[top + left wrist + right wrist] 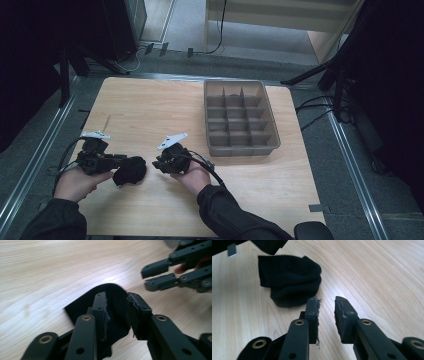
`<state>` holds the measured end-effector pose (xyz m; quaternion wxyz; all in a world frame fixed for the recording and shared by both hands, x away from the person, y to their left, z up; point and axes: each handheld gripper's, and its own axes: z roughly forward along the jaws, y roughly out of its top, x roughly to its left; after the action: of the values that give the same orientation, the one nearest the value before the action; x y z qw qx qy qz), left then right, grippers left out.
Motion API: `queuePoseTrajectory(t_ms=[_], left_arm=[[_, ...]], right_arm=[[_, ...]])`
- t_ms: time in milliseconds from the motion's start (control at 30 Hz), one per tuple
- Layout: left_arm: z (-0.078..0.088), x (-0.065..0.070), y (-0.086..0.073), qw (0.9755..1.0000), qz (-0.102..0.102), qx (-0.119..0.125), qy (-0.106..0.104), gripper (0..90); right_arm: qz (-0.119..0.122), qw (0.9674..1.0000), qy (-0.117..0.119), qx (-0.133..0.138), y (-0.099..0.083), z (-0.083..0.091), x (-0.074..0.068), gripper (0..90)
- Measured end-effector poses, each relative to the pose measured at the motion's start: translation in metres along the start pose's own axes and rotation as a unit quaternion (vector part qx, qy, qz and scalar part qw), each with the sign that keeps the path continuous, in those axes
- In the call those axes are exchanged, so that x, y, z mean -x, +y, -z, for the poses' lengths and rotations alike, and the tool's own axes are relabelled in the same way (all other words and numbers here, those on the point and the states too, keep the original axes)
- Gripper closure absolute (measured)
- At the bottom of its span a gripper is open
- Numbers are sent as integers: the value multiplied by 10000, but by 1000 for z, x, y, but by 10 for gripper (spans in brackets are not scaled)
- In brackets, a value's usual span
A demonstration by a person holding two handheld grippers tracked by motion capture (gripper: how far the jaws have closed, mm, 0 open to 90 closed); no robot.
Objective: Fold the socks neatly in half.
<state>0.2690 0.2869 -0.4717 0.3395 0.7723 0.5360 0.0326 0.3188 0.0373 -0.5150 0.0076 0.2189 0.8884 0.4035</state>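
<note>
A black sock (pixel 130 171), folded into a bundle, lies on the wooden table (pixel 150 105) near the front, between my two grippers. My left gripper (pixel 120 161) reaches it from the left. In the left gripper view its jaws (pixel 117 300) stand apart over the sock (pixel 82 307); dark cloth shows in the gap, but the pads do not press on it. My right gripper (pixel 159 164) points at the sock from the right and also shows in the left gripper view (pixel 143 277). Its jaws (pixel 327 301) are open with bare table between them, just short of the sock (pixel 289 277).
A grey plastic tray (pixel 272 120) divided into several compartments stands at the back right of the table. Beyond the table are a grey floor, black stands and cables. A person's hands and dark sleeves come in from the bottom edge.
</note>
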Motion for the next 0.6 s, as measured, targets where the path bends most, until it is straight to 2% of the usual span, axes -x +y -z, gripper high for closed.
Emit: queuePoseTrajectory(t_ms=[100, 267, 500, 600], left_arm=[[5, -8, -5, 9999, 126, 4, 106, 734], [4, -14, -13, 9997, 237, -46, 84, 762], [-4, -11, -19, 9996, 177, -208, 12, 760], [-8, -11, -21, 9995, 135, -290, -17, 759]], right_arm=[[82, 10000, 41, -5, 11, -2, -5, 751], [237, 9997, 106, 10, 27, -9, -12, 761], [410, 9990, 192, -2, 48, -22, -25, 774], [365, 9991, 218, -69, 50, -31, -26, 783]])
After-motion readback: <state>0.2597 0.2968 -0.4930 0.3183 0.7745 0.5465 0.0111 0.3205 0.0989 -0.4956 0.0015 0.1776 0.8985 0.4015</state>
